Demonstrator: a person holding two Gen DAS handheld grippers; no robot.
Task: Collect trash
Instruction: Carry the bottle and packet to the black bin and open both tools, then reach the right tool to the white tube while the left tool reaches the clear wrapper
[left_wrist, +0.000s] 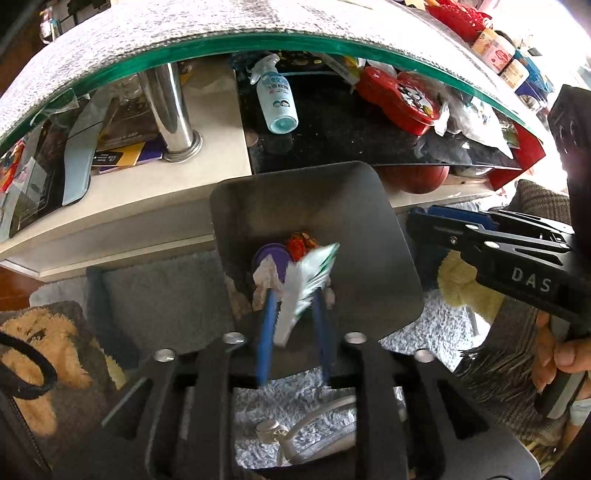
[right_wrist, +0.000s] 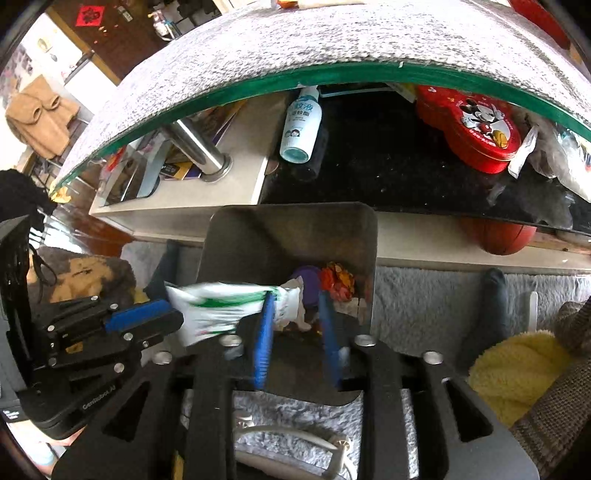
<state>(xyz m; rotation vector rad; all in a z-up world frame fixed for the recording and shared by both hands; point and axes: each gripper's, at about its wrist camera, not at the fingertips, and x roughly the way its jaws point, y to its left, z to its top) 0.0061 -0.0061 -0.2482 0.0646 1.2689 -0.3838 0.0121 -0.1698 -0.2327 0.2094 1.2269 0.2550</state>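
A dark metal trash bin (left_wrist: 369, 229) (right_wrist: 288, 236) stands on the grey rug below the glass table. Inside lie a purple lid (left_wrist: 271, 258) (right_wrist: 306, 280), a red-orange wrapper (left_wrist: 303, 242) (right_wrist: 336, 280) and crumpled tissue (left_wrist: 264, 278). A white and green wrapper (left_wrist: 308, 288) (right_wrist: 221, 302) is in the air over the bin's mouth, blurred, between the open fingers of my left gripper (left_wrist: 295, 299) and touching neither. My right gripper (right_wrist: 297, 295) is open and empty over the bin; it also shows in the left wrist view (left_wrist: 417, 218).
A glass table edge (left_wrist: 295, 40) (right_wrist: 332, 77) hangs over a lower shelf with a spray bottle (left_wrist: 275, 98) (right_wrist: 301, 123), a red Mickey tin (left_wrist: 402, 99) (right_wrist: 476, 129) and a chrome leg (left_wrist: 170, 110). A basketball (right_wrist: 498, 236) sits under the shelf. A white cable (left_wrist: 295, 432) lies on the rug.
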